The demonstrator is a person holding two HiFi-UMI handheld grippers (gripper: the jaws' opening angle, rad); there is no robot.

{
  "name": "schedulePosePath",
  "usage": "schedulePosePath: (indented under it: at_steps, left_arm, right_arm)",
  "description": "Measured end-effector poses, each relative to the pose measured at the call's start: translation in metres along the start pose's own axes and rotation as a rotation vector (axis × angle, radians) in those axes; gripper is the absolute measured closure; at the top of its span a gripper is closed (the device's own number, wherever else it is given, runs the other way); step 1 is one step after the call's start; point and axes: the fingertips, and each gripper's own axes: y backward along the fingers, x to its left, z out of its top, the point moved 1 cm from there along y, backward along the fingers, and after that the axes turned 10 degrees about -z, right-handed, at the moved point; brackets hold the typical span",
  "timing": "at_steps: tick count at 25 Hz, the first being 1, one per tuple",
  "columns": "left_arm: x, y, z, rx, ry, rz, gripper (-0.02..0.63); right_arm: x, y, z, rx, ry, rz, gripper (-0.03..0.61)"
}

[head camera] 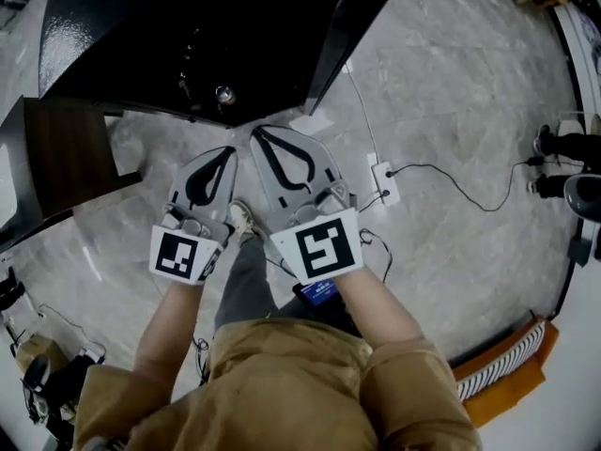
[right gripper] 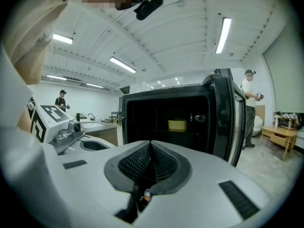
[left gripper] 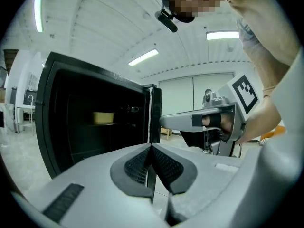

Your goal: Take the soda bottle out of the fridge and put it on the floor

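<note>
Marble floor [head camera: 451,111] below; left gripper [head camera: 231,150] and right gripper [head camera: 256,132], both closed and empty, face the fridge [head camera: 188,26] ahead. Only the gripper views show its dim yellow object [right gripper: 177,124].

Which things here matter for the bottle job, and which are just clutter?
Job: fridge; floor; left gripper and right gripper, both shut, empty. Soda bottle not clearly seen.
Lying about: power strip, its cable, dark wooden cabinet, bystander.
</note>
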Motion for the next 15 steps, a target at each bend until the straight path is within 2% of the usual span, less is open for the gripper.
schedulePosePath:
  at_steps: [6,11,15]
  left_arm:
    - [-0.001,0.026,0.045,-0.042,-0.017,0.049,0.612]
    - [-0.003,0.055,0.071,-0.066,-0.023,0.083,0.612]
    - [-0.006,0.076,0.099,-0.081,-0.042,0.113,0.612]
  right_arm:
    - [0.002,0.016,0.041,-0.057,0.011,0.008,0.575]
    - [-0.003,0.034,0.083,-0.158,-0.119,-0.053,0.575]
    - [-0.012,0.047,0.111,-0.183,-0.117,-0.065,0.575]
